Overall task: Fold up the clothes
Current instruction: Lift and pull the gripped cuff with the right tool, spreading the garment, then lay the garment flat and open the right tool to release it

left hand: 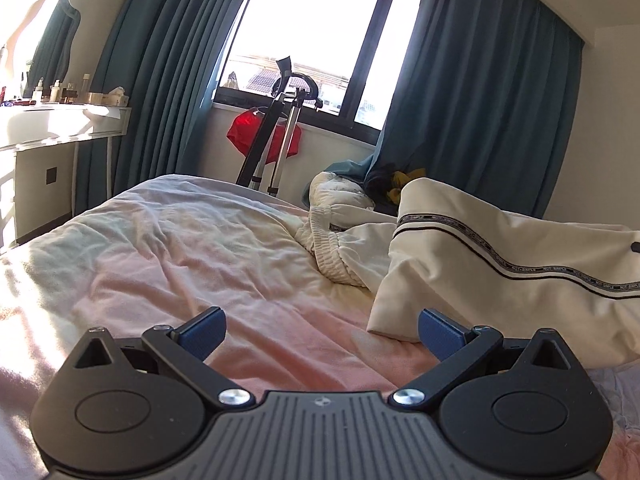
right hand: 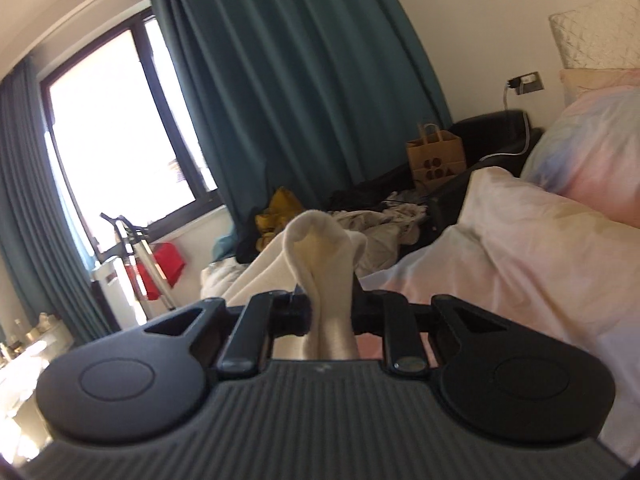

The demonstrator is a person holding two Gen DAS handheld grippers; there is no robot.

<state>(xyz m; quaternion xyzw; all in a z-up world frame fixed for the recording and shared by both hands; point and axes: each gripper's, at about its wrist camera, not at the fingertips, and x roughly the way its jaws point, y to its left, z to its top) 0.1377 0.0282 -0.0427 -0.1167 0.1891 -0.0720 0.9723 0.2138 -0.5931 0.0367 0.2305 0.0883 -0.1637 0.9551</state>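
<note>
A cream garment point(left hand: 500, 264) with a dark printed stripe and a ribbed elastic waistband point(left hand: 332, 248) lies on the bed at the right in the left wrist view. My left gripper point(left hand: 320, 332) is open and empty, low over the pink sheet, its right blue pad point(left hand: 440, 334) close to the garment's near edge. My right gripper point(right hand: 326, 312) is shut on a bunched fold of the cream garment point(right hand: 320, 248), which rises between the jaws and trails down to the left.
The bed point(left hand: 180, 248) has a rumpled pink and white sheet. Pillows point(right hand: 560, 208) lie at the right. Behind stand teal curtains point(left hand: 480, 100), a window, a folded metal stand point(left hand: 272, 140) with a red cloth, a dresser point(left hand: 52, 140), a paper bag point(right hand: 436, 156) and piled clothes point(right hand: 384, 216).
</note>
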